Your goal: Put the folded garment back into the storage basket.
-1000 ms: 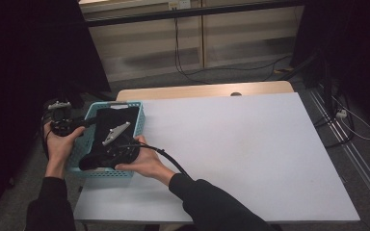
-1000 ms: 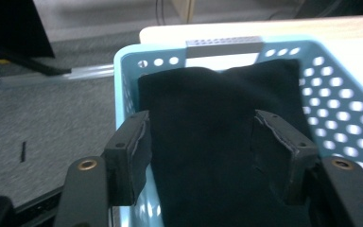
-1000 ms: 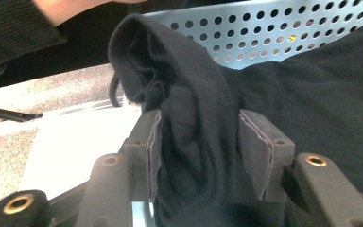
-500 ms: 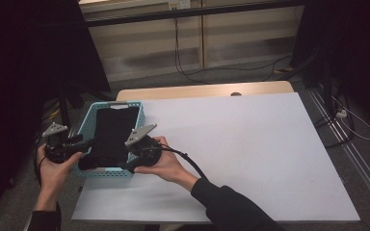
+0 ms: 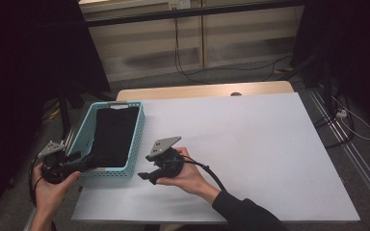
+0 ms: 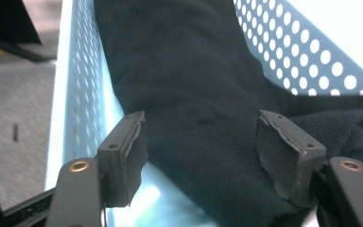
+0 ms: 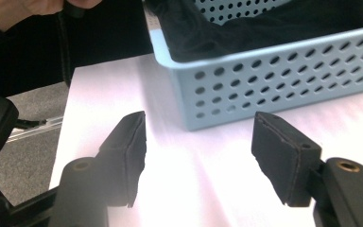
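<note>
1. At the left end of the white worktop (image 5: 250, 144) stands a light-blue perforated plastic basket (image 5: 137, 137), and a black cloth garment (image 5: 113, 134) lies folded inside it, filling most of its floor; in the left gripper view the dark fabric (image 6: 194, 94) runs the length of the basket between the dotted walls (image 6: 80, 71).

2. Outside the basket's near left corner, the left gripper (image 5: 79, 163) is held in the person's left hand (image 5: 50, 185); its jaws stand apart with the cloth seen between and beyond them, and the pads (image 6: 127, 146) do not press on it, so nothing is held.

3. Just right of the basket's near end, the right gripper (image 5: 147, 175) rests in the right hand (image 5: 188, 175) above bare worktop; its jaws have just been opening, and in the right gripper view they are spread over the white surface with nothing between them, the basket wall (image 7: 283, 80) ahead.

4. Judged from this, the step in hand looks like the close of a placing step: the garment sits in the basket, and both grippers are free of it, near the basket's near end.

5. If the cloth needs tidying, the next move calls for a low reach over the rim without nudging the light basket; a fold at the near end seems to lie close to the near wall, so a jaw could catch it; otherwise both hands can simply draw clear.
</note>
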`<action>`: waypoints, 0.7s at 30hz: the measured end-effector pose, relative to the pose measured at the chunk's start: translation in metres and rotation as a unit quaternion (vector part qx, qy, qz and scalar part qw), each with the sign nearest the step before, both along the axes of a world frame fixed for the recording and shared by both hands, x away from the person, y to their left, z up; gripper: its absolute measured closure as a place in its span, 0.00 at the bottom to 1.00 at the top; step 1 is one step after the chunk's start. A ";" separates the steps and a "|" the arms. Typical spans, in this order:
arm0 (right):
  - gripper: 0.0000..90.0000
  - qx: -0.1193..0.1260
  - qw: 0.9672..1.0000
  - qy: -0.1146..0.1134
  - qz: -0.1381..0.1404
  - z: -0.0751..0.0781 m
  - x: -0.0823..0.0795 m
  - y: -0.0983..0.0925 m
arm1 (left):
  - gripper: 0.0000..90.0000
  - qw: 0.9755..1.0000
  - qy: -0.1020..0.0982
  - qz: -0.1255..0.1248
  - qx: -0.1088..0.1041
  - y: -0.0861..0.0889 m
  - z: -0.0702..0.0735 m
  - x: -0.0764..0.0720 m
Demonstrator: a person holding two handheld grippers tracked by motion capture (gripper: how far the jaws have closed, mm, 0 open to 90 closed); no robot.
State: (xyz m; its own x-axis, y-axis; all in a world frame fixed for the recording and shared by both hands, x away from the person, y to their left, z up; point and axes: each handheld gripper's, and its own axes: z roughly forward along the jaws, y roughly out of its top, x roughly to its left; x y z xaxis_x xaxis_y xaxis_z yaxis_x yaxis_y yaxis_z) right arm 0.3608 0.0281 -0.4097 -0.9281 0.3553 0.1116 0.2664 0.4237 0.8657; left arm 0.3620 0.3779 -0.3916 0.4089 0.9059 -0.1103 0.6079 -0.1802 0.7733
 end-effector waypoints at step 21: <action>0.40 -0.004 1.000 0.007 -0.019 -0.014 -0.007 -0.026 | 0.95 0.999 0.016 0.023 0.040 0.008 -0.003 0.021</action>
State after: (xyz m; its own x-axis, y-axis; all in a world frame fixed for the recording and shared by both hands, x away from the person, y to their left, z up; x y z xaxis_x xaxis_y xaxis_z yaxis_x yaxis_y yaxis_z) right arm 0.3541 0.0025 -0.4236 -0.9124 0.3907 0.1220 0.2947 0.4204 0.8581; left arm 0.3831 0.3861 -0.3948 0.3635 0.9303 -0.0492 0.6407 -0.2113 0.7381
